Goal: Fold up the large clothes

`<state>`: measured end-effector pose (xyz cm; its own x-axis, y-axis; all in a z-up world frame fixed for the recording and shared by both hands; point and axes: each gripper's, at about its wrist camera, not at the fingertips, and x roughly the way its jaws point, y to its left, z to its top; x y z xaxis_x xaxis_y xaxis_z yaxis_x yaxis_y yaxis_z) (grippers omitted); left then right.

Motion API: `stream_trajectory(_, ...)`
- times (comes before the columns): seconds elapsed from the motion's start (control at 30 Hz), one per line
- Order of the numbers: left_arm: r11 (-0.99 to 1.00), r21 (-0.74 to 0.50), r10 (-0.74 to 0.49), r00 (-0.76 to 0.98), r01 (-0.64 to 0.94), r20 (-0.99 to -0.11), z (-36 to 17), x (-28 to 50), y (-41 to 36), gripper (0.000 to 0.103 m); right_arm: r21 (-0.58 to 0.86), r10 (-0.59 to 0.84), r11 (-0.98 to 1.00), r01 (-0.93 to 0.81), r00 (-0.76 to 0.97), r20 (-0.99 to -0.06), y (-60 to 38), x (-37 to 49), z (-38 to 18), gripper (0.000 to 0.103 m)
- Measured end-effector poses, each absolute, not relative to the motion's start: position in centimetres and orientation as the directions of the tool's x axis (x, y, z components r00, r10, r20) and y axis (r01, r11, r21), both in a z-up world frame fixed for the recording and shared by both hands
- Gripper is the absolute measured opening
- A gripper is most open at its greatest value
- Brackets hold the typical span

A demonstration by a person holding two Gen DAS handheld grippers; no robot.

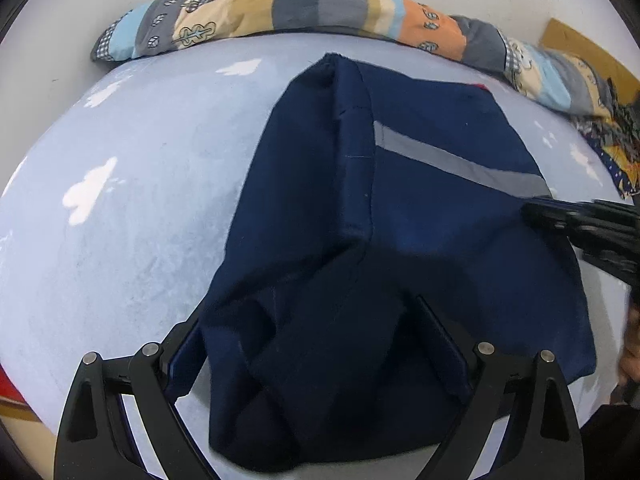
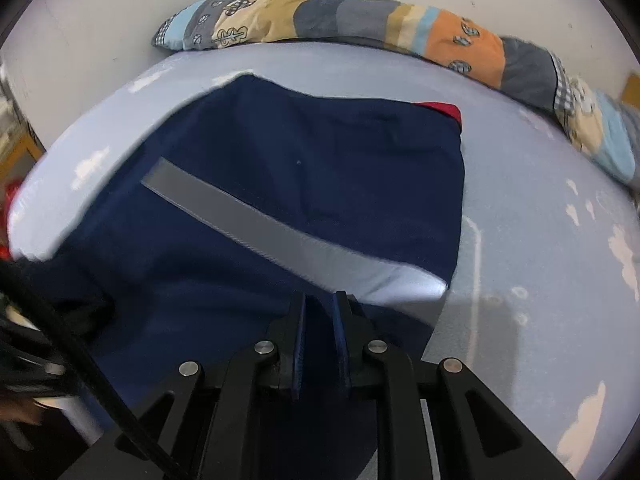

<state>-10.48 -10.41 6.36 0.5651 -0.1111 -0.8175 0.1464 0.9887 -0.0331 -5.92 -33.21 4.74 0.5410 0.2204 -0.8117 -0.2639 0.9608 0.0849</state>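
Mid-fold: navy garment (image 1: 384, 208) lies on the bed (image 1: 132, 184), near edge between spread left hand-held gripper (image 1: 316, 344); right hand-held gripper (image 2: 320, 300) pinches its side edge; next, probably release and smooth.

The right gripper (image 2: 320, 300), its jaws nearly closed, is pointing down over a navy garment (image 2: 280, 168) whose grey stripe (image 2: 256, 220) is running just ahead of the fingertips, on a pale blue sheet (image 2: 520, 208).
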Motion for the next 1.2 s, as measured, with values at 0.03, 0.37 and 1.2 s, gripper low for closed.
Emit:
stream_trajectory(0.03, 0.988, -0.031, -0.114, 0.574, 0.151, -0.811, 6.6, -11.1, -10.4, 0.094, 0.109, 0.261, 0.949, -0.296, 0.545, -0.796, -32.8, -7.4, 6.2, 0.015)
stream_trajectory(0.37, 0.983, 0.022, -0.093, 0.595, 0.184, -0.798, 7.1, -12.5, -11.8, 0.094, 0.068, 0.29, 0.909, -0.411, 0.507, -0.812, -30.8, -17.9, 5.2, 0.016)
stream_trajectory(1.2, 0.98, 0.071, -0.072, 0.657, 0.188, -0.751, 7.7, -12.6, -12.9, 0.095, 0.27, 0.442, 0.883, -0.383, 0.488, -0.753, -33.3, -16.9, 5.6, 0.019)
